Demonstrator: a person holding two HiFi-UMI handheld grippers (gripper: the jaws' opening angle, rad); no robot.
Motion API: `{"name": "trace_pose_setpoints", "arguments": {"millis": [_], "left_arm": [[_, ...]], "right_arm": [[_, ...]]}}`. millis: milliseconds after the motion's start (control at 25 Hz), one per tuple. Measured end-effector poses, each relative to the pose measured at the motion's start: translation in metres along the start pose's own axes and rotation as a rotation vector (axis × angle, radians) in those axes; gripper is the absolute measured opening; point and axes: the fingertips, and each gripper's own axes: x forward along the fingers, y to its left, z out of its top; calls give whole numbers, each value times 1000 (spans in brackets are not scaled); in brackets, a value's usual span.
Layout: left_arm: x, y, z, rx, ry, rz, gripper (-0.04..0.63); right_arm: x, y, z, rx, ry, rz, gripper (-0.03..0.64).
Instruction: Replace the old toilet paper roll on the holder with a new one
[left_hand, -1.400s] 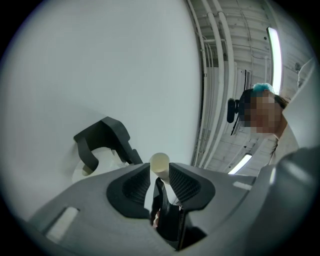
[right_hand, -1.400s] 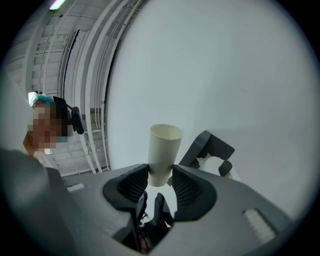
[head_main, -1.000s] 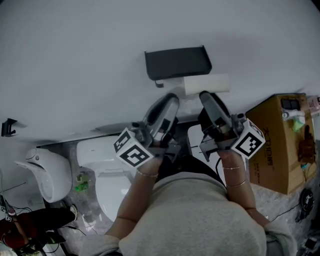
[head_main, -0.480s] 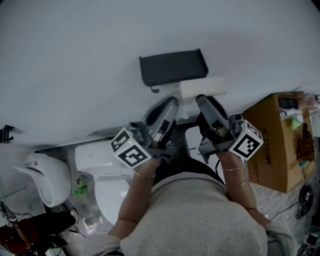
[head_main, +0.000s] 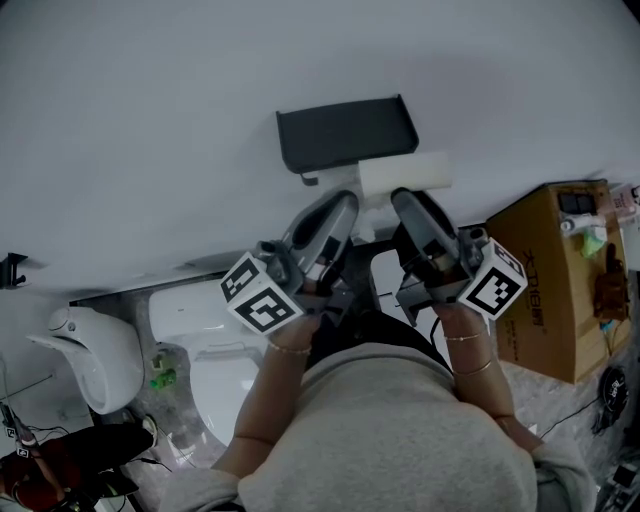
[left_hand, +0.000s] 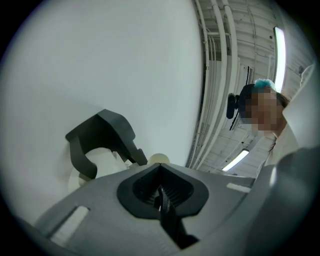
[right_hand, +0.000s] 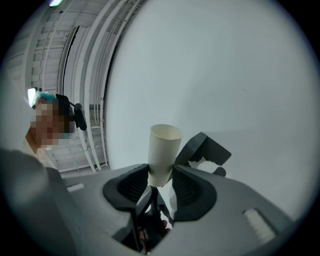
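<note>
The right gripper (right_hand: 161, 175) pinched the lower end of a bare cardboard tube (right_hand: 164, 150), which stuck up past its tips. In the head view the tube lay crosswise just under the dark holder (head_main: 345, 130) on the white wall (head_main: 150, 120). Just beside it, the left gripper (left_hand: 160, 169) was pressed together with nothing between its jaws. A toilet (head_main: 215, 330) stood below, and a cardboard box (head_main: 555, 280) to the right.
</note>
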Motion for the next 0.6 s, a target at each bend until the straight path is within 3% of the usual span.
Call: {"name": "trace_pose_setpoints", "arguments": {"millis": [600], "left_arm": [[1,1,-2,6,-3,11,8]], "right_arm": [[0,4,-4,-18,20,6,155]]}}
